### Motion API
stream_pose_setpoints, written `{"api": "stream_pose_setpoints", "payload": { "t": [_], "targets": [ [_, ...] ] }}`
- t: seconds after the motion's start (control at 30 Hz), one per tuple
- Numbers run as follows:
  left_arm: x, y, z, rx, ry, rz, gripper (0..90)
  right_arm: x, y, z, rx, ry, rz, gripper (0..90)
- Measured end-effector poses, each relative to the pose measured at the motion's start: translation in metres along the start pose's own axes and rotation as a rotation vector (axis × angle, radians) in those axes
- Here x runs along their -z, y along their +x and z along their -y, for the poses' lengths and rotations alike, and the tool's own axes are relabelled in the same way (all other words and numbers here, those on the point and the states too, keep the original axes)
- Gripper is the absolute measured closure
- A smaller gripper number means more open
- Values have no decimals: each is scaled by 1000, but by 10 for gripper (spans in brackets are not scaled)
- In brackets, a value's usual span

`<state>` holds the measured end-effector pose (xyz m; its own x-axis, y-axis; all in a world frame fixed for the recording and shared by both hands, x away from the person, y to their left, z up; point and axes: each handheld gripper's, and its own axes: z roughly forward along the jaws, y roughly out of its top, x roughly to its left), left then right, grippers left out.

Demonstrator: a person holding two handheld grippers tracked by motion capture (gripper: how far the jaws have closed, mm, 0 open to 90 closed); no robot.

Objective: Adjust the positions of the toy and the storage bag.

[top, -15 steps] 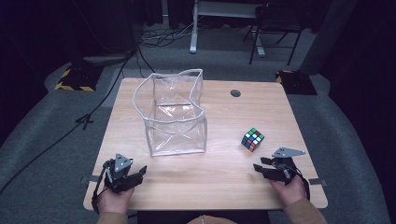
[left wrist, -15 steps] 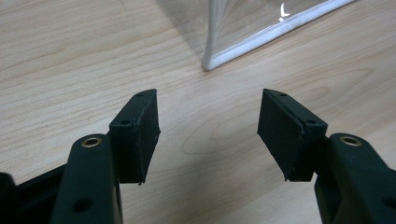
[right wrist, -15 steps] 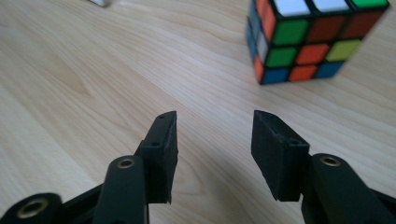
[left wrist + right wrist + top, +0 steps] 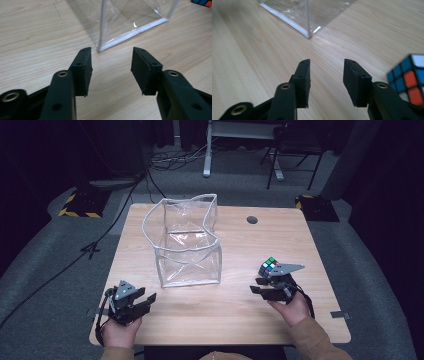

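Status: nothing is grasped yet, all the work is left

- Puzzle cube (image 4: 269, 266) is seen on the worktop (image 4: 235, 317), right of the clear plastic container (image 4: 190, 265), well apart from it and outside it
- Container is seen upright, top open, walls crumpled, nothing visible inside; it sits left of centre, towards the far half of the worktop
- Right tongs (image 4: 256, 286) are held just near of the cube, low over the worktop; jaws are set about half open, nothing between them. In the right gripper view the cube (image 4: 409, 80) lies to the right of the right-hand jaw, outside the gap of the tongs (image 4: 326, 72), so it is not lined up; whether it is touched by the jaw's outer side can't be told. The container's corner (image 4: 308, 35) is seen ahead
- Left tongs (image 4: 147, 301) are parked at the near left corner, jaws also about half open and holding nothing. In the left gripper view these tongs (image 4: 111, 62) are aimed at the container's near bottom corner (image 4: 100, 48), near it but apart; an edge of the cube (image 4: 202, 2) is caught at the far right

Judged done: approach to the cube, at most
Judged left: the gap is to be centred on the cube, the cube gripped, lifted, carried left over the rim and released inside. The soft container may need to be steadied by the left tongs
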<state>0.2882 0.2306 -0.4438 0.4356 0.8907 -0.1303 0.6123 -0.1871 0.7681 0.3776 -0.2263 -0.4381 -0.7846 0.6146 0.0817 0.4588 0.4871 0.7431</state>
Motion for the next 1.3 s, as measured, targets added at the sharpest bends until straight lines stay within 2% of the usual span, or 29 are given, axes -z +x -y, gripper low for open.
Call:
{"api": "stream_pose_setpoints", "payload": {
  "t": [0.03, 0.13, 0.2, 0.3, 0.33, 0.37, 0.5, 0.53, 0.63, 0.67, 0.73, 0.77, 0.83, 0.9, 1.0, 1.07, 1.13, 1.3],
  "targets": [
    [0, 0, -1, 6, -1, 0, 541, -6, 4, -6, 6, -3, -20, 599],
    [-3, 4, -7, 19, -13, 0, 518, -13, 9, -12, 15, -9, -33, 609],
    [-10, 7, -12, 42, -23, -3, 504, -20, 13, -18, 26, -13, -44, 634],
    [-20, 8, -18, 35, -14, -4, 577, -37, 17, -35, 28, -11, -69, 665],
    [-23, 9, -19, 32, -14, 1, 577, -37, 17, -35, 28, -11, -69, 665],
    [-29, 9, -22, 28, -9, 10, 620, -45, 20, -44, 39, -13, -77, 673],
    [-37, 12, -26, 34, 4, 21, 687, -58, 22, -54, 60, 4, -67, 680],
    [-38, 13, -26, 41, 3, 28, 698, -62, 23, -58, 51, 6, -64, 683],
    [-42, 15, -29, 27, 5, 35, 751, -69, 21, -66, 59, 13, -42, 694],
    [-43, 15, -30, 20, -1, 30, 767, -72, 20, -68, 63, 0, -44, 697],
    [-45, 14, -32, 7, 1, 35, 793, -77, 17, -72, 40, 0, -49, 700],
    [-46, 13, -33, -5, 7, 21, 807, -80, 17, -74, 28, 9, -52, 704],
    [-47, 13, -33, -15, 7, 7, 861, -85, 16, -77, 18, 14, -58, 773],
    [-46, 13, -33, -19, 9, 12, 870, -87, 17, -78, 29, 21, -55, 856],
    [-45, 11, -33, -34, 14, 6, 873, -85, 18, -78, 38, 24, -57, 866],
    [-43, 6, -31, -43, 19, 16, 873, -82, 19, -76, 54, 41, -44, 867],
    [-41, 2, -29, -49, 21, 25, 873, -77, 21, -72, 47, 41, -59, 867],
    [-35, -14, -21, -86, 37, 72, 872, -60, 27, -56, 46, 37, -67, 867]
  ]
}}
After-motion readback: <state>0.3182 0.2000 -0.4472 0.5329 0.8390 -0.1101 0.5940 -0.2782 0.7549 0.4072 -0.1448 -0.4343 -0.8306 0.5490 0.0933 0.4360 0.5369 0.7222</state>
